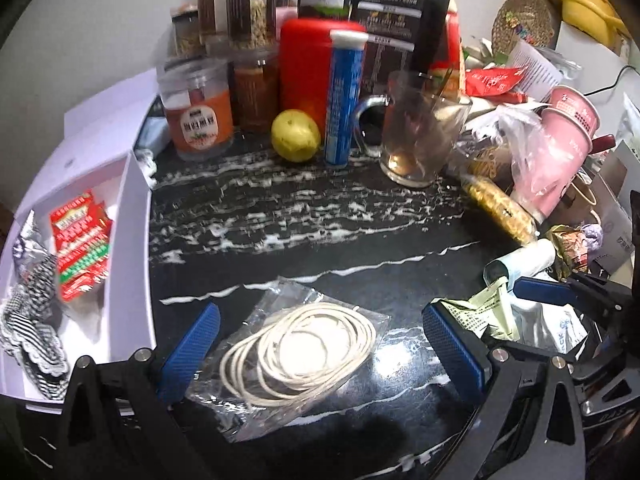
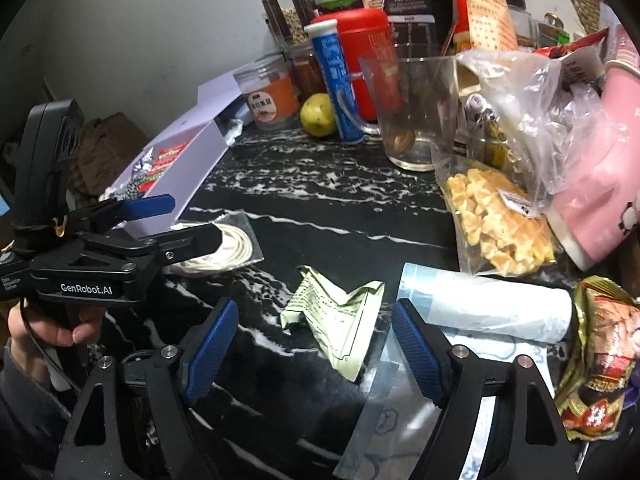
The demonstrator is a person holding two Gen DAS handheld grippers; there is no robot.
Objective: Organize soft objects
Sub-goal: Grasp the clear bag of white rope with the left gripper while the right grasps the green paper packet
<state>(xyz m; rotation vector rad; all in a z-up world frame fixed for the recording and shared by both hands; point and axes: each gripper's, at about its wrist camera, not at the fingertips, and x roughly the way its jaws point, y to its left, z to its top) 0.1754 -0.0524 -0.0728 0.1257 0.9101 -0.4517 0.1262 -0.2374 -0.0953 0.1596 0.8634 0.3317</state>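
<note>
Right now both grippers hang over the black marble-patterned countertop [image 1: 320,220], angled down at it. The left gripper [image 1: 320,340] has its blue-padded fingers [image 1: 192,348] spread wide on either side of a clear plastic bag holding a coil of white cord [image 1: 296,352], which lies flat on the counter; the pads do not touch it. To its left sits an open white cardboard box [image 1: 132,200] with red snack packets [image 1: 80,244] and silvery black-and-white wrappers [image 1: 32,280] inside.

The right gripper [image 2: 316,344] is also spread, its pads apart around a crumpled pale green printed paper packet [image 2: 336,316] lying on the counter, with no contact that I can see. Just to its right lies a roll of pale blue-white plastic bags [image 2: 488,304], beside a clear bag of yellow dried fruit pieces [image 2: 496,224]. At the back stand a glass mug [image 2: 412,112], a yellow lemon [image 1: 296,134], a blue tube with a white cap [image 1: 342,96] and a red canister [image 1: 304,72].
</note>
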